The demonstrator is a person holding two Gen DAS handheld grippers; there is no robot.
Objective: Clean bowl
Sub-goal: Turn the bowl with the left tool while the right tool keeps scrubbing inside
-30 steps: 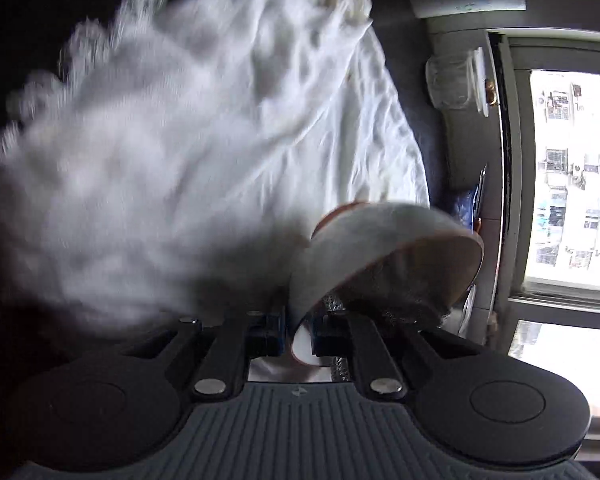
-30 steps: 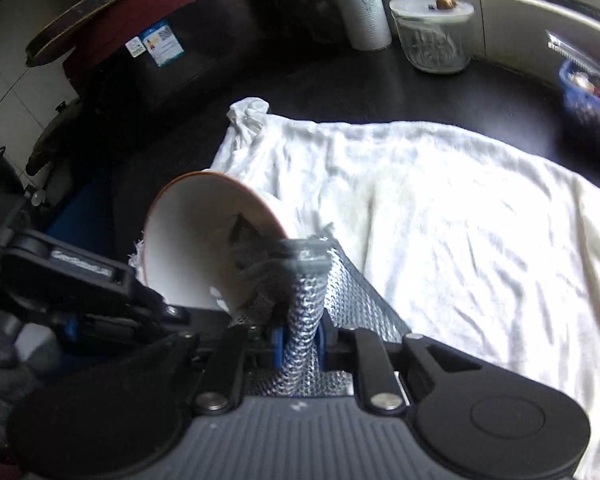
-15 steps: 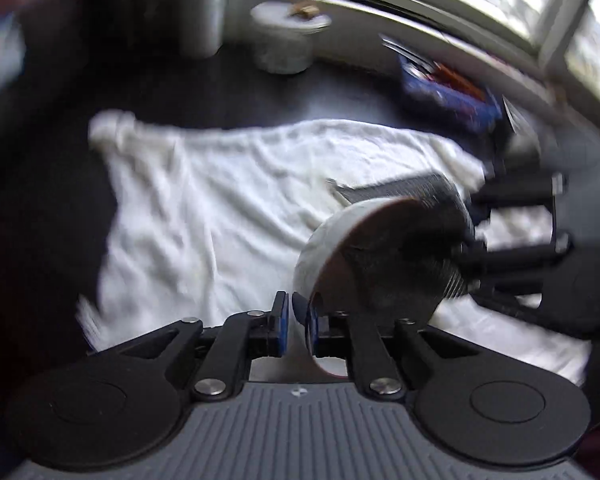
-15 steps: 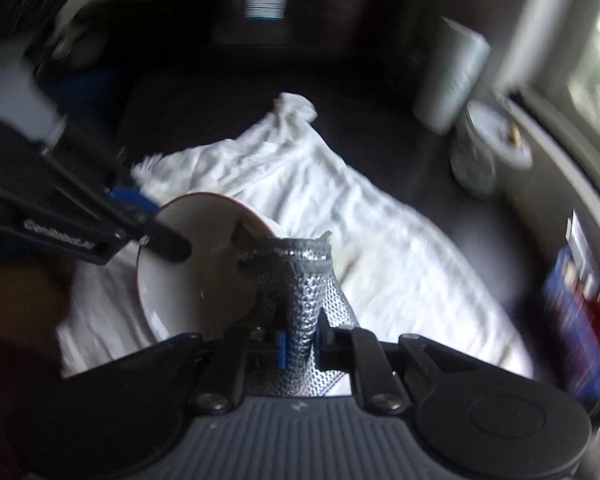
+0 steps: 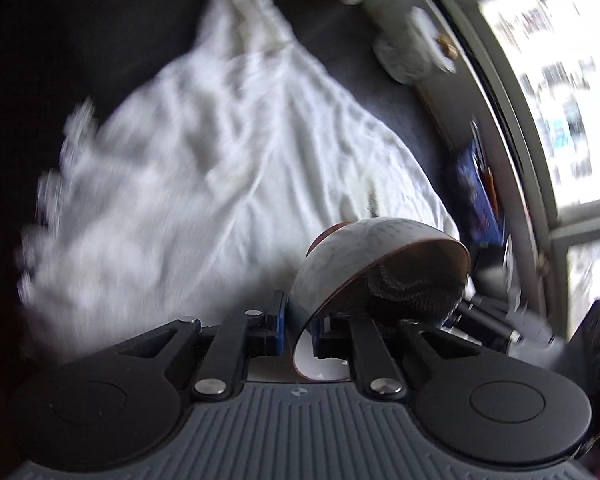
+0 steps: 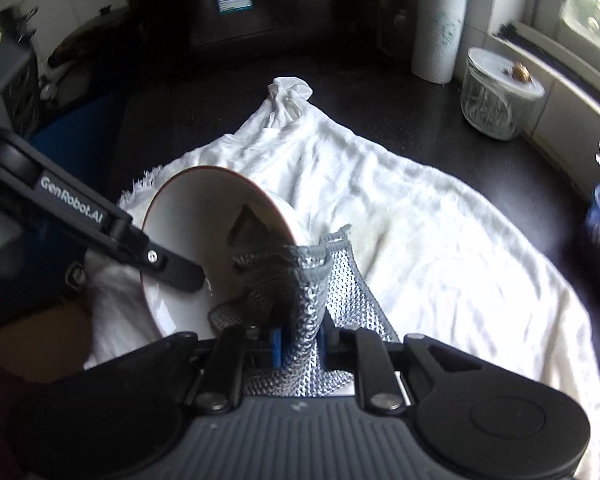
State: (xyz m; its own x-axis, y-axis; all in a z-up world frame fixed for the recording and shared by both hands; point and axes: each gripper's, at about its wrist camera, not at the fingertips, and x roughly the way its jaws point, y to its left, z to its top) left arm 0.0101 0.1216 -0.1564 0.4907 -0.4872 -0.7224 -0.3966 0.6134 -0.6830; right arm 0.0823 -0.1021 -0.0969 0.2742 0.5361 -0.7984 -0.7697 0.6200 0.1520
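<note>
The bowl [image 6: 204, 240] is up in the air, tipped on its side over the white cloth [image 6: 420, 248], smooth white glaze inside with a thin reddish-brown rim, round and fairly deep. The left gripper [image 5: 298, 322] has its fingers clamped on the rim, one blue-padded finger outside the wall and the other inside. From the left wrist view the outside of the bowl looks pale grey, kind of matte, with a brownish foot ring, though that frame is pretty smeared. The right gripper [image 6: 300, 344] has its fingers pinched together on a metal mesh scrubbing cloth [image 6: 308, 296], silvery chain-link weave with a grey stitched edge, and the crumpled front part is pushed into the bowl's opening, touching the inner wall. The cloth underneath is wrinkly, soft-looking, fringed along one edge, bunched into a knot at the far end, spread on a glossy black desk [image 6: 400, 120]. Further back stand a paper towel roll [image 6: 438, 28] and a ribbed glass jar [image 6: 496, 96] with a white lid, near the window sill.
</note>
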